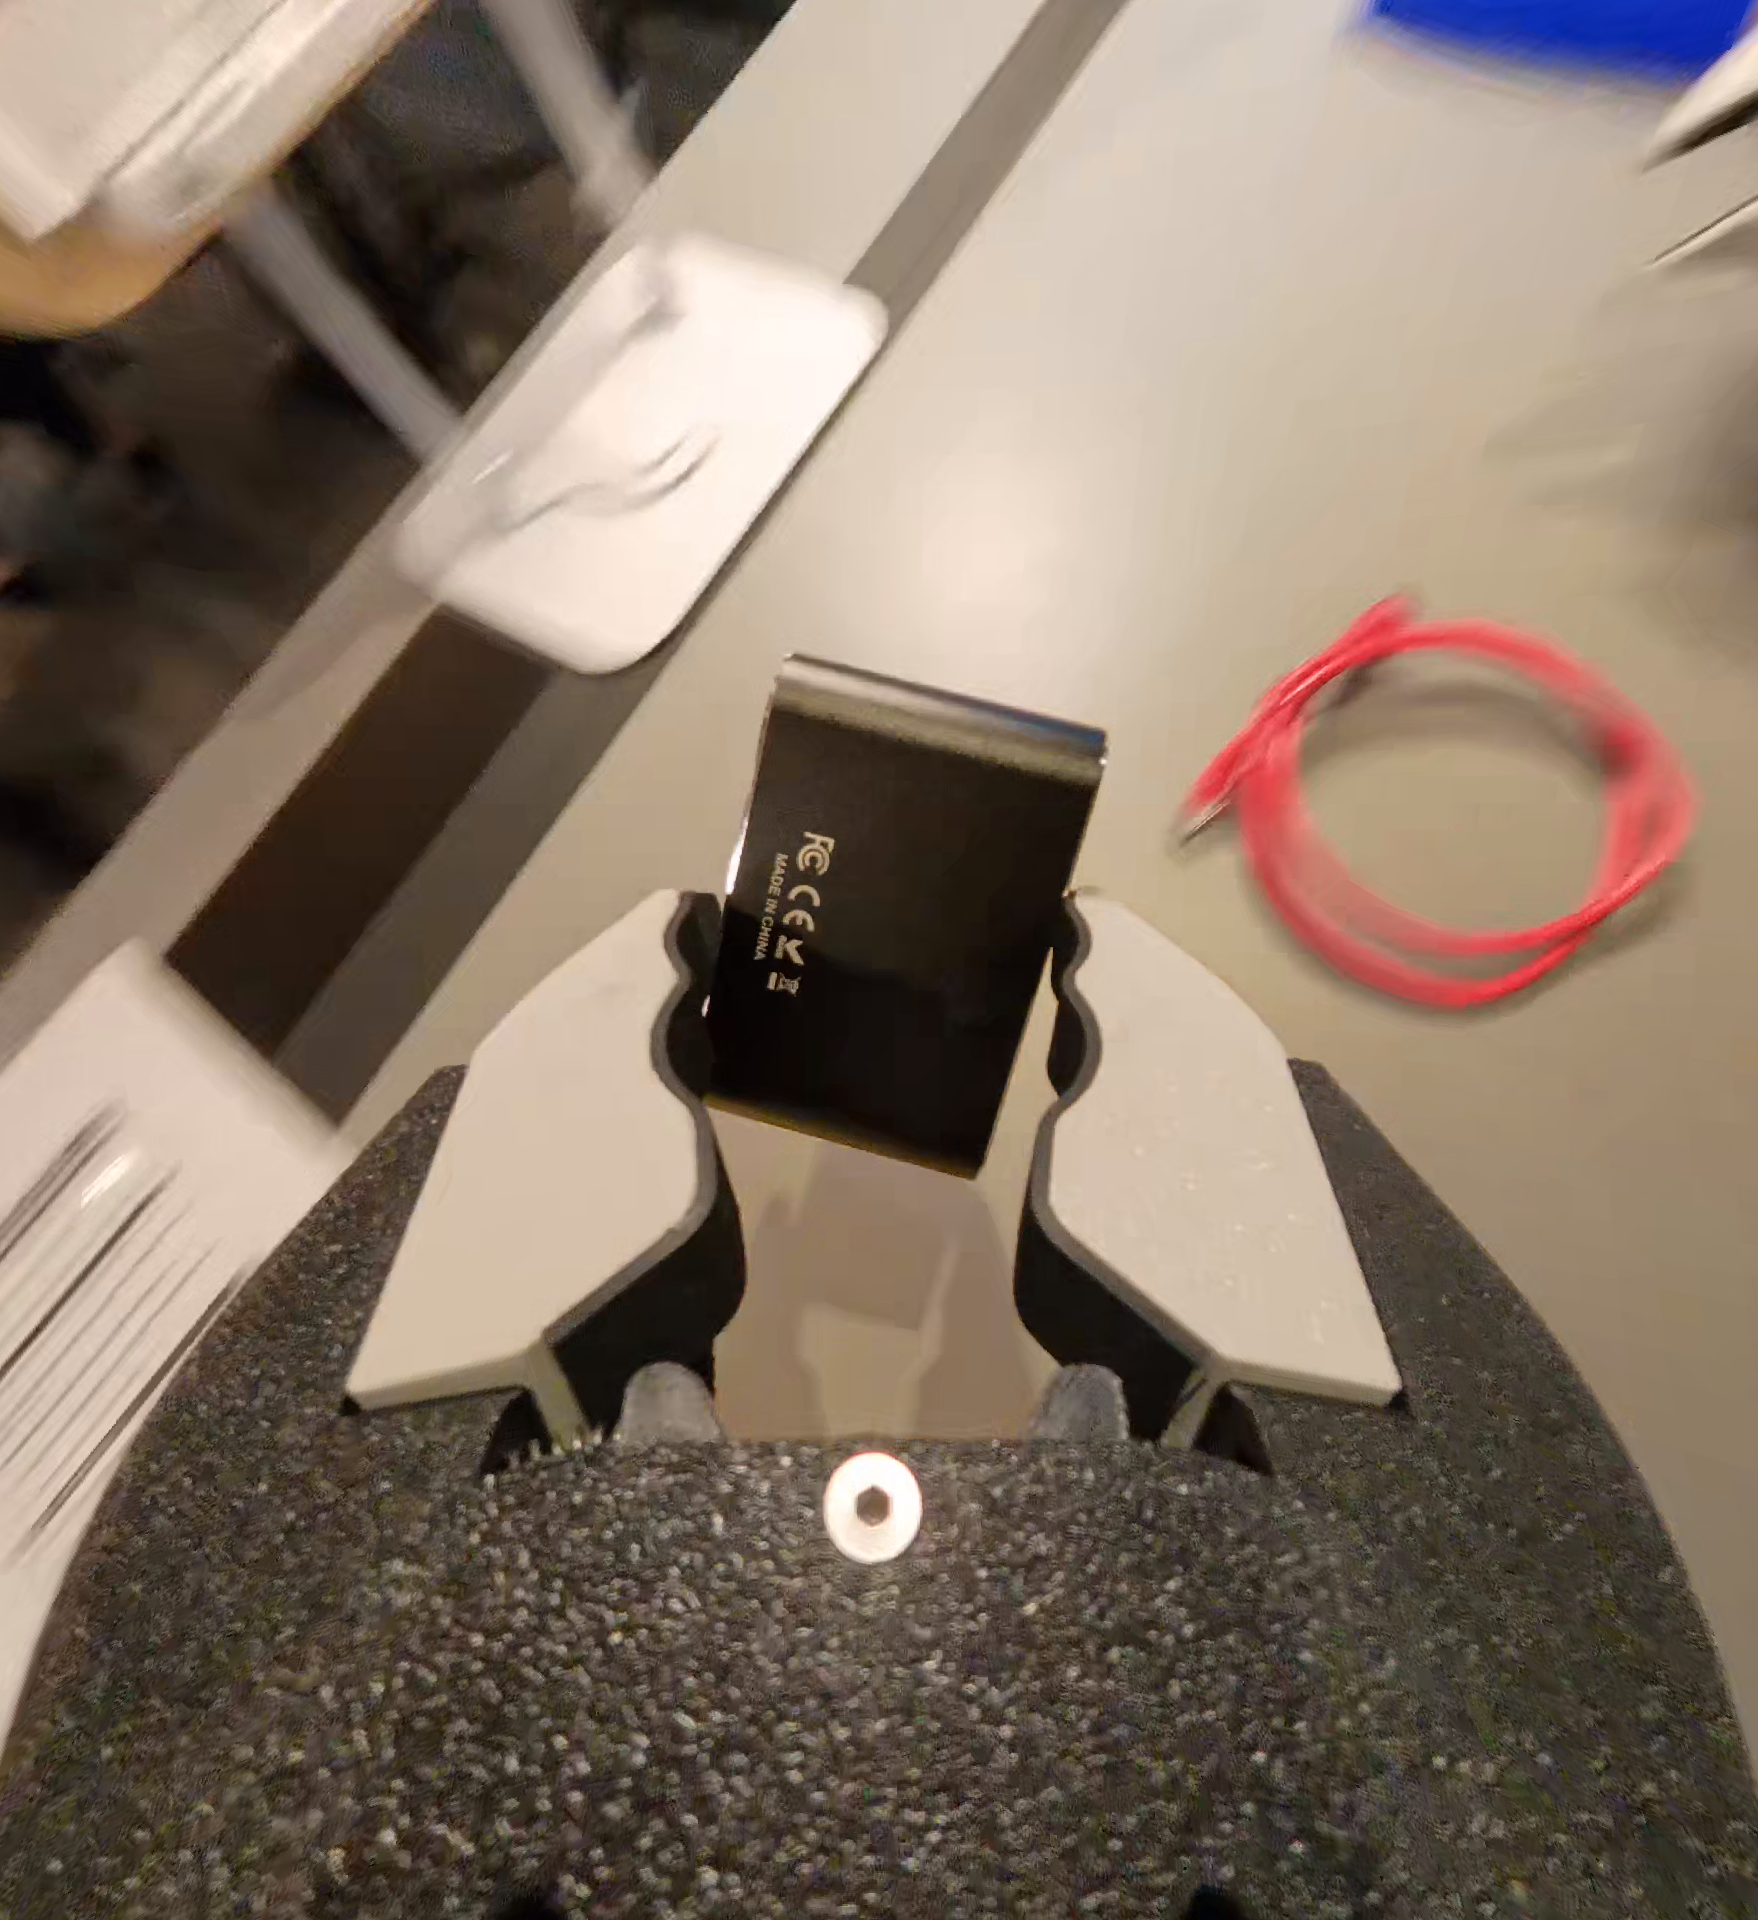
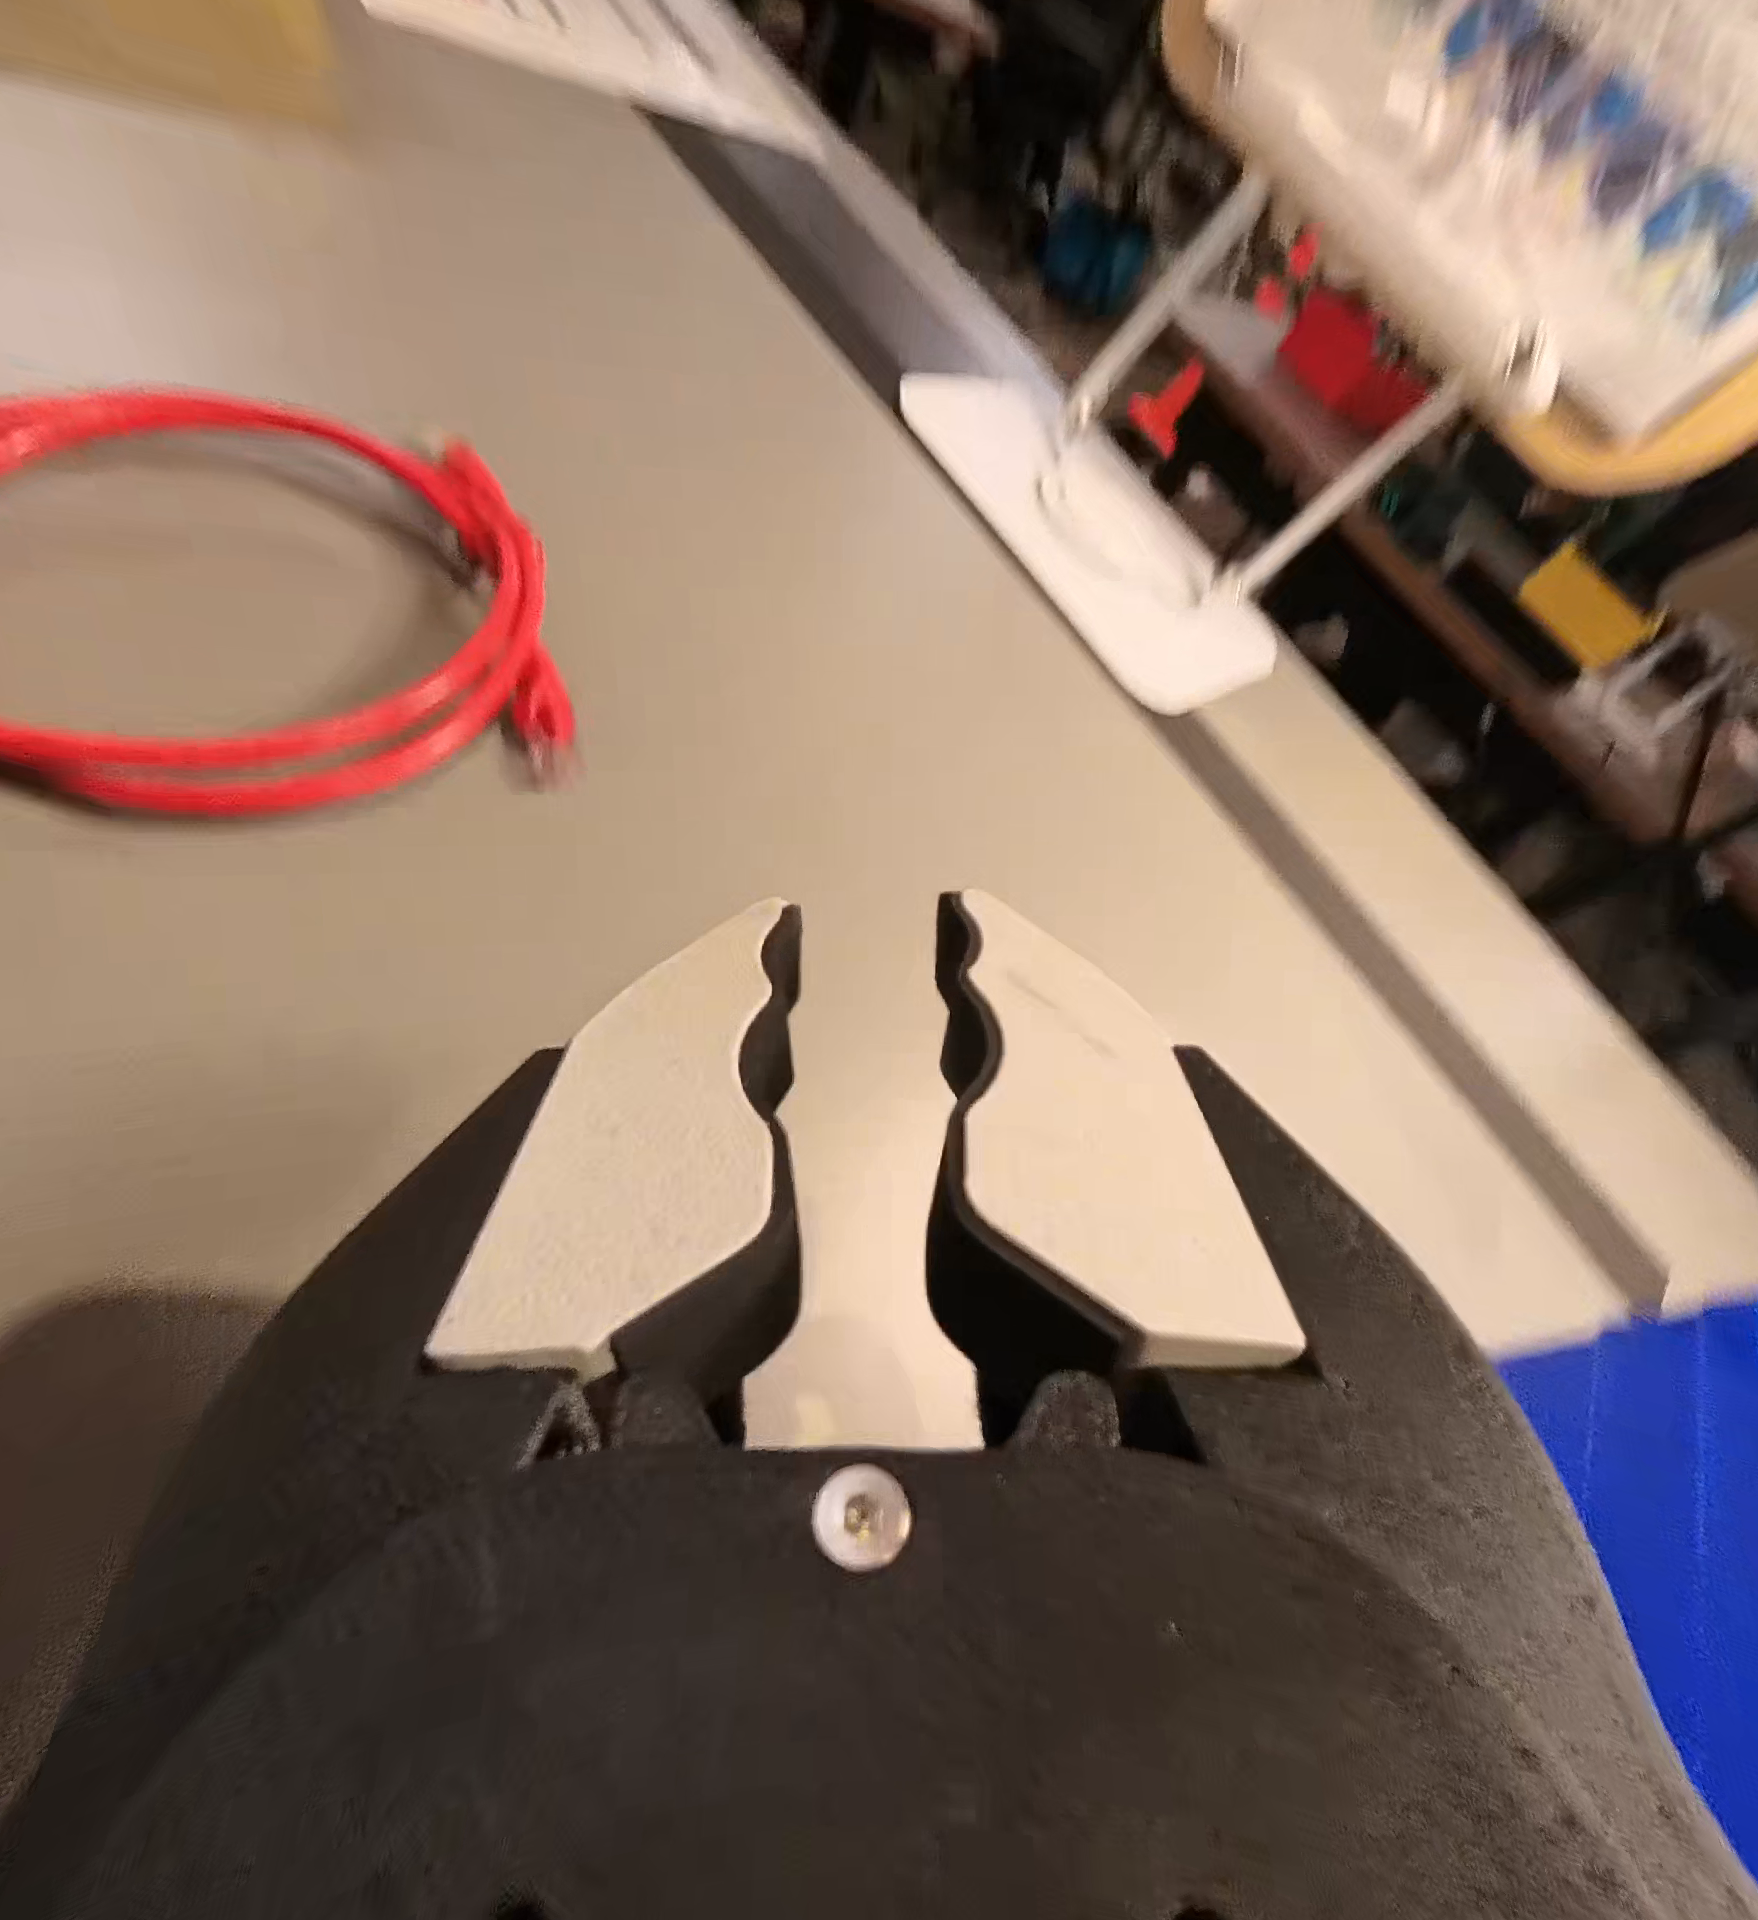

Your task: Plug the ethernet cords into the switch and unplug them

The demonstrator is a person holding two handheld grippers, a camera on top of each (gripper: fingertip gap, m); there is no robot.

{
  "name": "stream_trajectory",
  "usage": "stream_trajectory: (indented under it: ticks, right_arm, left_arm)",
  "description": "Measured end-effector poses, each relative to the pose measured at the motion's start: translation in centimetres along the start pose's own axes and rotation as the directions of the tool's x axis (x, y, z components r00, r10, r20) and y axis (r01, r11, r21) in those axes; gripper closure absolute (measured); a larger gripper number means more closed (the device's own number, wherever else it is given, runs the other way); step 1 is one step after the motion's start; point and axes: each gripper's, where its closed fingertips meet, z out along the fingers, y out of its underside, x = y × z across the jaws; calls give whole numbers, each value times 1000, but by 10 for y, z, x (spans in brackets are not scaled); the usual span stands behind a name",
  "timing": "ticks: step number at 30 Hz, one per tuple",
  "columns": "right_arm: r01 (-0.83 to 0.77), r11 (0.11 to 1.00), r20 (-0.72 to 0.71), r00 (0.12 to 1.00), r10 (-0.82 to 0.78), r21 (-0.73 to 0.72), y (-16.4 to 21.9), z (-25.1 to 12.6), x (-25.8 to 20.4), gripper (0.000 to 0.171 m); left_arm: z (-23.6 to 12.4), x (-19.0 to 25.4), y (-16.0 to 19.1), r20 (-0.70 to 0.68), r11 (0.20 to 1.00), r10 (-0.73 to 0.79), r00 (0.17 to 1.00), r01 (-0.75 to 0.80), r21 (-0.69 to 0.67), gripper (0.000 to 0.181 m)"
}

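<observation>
My left gripper (image 1: 880, 914) is shut on a small black switch (image 1: 906, 904) and holds it tilted above the grey table (image 1: 1218, 364), its printed underside facing the camera. A coiled red ethernet cord (image 1: 1457, 810) lies on the table to the right of the switch. In the right wrist view the same red cord (image 2: 231, 592) lies at the left, with a connector (image 2: 542, 727) at its near end. My right gripper (image 2: 870, 914) is empty, its jaws a narrow gap apart, above bare table (image 2: 750, 623) right of the cord.
A white flat lamp base (image 1: 646, 457) (image 2: 1093, 540) stands at the table's far edge. A blue bin (image 2: 1685, 1558) (image 1: 1540, 31) sits at the table's right side. White papers (image 1: 54, 1247) lie at the left. Beyond the edge is a cluttered floor and another table (image 2: 1581, 260). Spacing between my two grippers at the tips: around 35 centimetres. The connector (image 2: 542, 727) is about 12 centimetres from my right fingertips and 25 centimetres from my left. It is also in sight in the left wrist view (image 1: 1383, 615).
</observation>
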Motion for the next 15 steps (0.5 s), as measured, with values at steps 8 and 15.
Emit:
stream_trajectory:
  ticks: [8, 15]
  right_arm:
    - [85, 949, -40, 996, -76, 303, -57, 65, -4, 135]
    - [300, 919, -140, 952, -271, 255, -34, 65, -14, 115]
  left_arm:
    - [159, 130, -83, -565, 893, -229, 793, 403, 203, 118]
    - [201, 170, -59, -605, 928, -260, 753, 368, 59, 118]
